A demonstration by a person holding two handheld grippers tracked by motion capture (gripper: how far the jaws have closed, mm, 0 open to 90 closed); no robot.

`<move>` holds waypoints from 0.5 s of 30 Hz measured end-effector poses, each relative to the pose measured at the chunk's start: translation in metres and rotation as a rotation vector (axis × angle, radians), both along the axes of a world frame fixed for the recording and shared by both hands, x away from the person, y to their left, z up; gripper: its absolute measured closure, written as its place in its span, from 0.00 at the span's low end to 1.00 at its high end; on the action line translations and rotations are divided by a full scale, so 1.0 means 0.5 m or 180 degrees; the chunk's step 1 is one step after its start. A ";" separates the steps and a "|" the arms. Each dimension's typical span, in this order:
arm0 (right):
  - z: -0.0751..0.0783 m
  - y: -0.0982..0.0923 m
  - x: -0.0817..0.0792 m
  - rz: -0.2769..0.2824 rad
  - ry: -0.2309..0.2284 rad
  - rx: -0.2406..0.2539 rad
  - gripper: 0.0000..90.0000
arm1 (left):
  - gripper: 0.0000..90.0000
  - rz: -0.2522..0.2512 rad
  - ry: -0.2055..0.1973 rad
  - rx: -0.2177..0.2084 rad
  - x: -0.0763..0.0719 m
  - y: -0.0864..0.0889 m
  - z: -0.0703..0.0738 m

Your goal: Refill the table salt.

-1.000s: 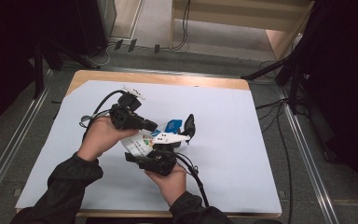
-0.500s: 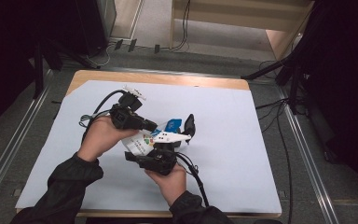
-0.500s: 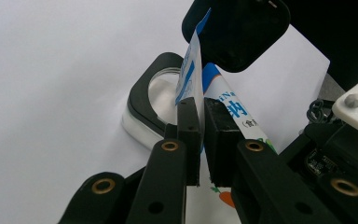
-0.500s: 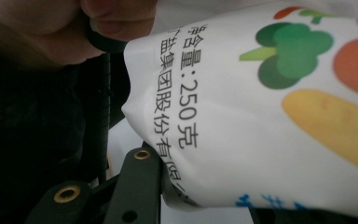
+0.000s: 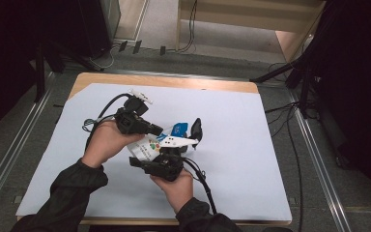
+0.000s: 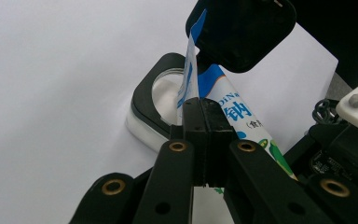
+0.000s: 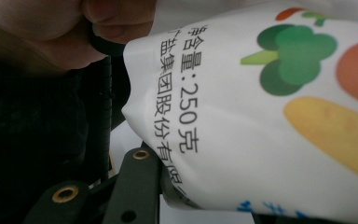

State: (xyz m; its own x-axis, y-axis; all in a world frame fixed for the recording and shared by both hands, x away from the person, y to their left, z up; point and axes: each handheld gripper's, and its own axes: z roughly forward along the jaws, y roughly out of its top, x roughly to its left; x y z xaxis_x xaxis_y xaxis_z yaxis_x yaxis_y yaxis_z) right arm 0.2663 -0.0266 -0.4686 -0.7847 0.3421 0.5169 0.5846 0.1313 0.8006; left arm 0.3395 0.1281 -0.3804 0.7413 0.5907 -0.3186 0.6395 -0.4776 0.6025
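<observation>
Here both hand-held grippers clench the salt bag [image 5: 150,146], its lower half hidden behind hands

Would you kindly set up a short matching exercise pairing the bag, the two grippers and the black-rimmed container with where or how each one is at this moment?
Things:
1. left gripper
2. right gripper
3. bag
4. black-rimmed container

States:
A. resting on the white table cover under the bag's top end
B. shut on the bag's blue top edge
C. held up between both grippers
D. clasped round the bag's white printed body

Pairs: 1-B, 2-D, 3-C, 4-A
</observation>
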 end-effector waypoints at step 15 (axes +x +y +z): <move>0.001 0.000 0.001 -0.0007 0.0016 -0.0003 0.79 | 1.00 0.0067 -0.0037 0.0023 -0.002 -0.004 0.004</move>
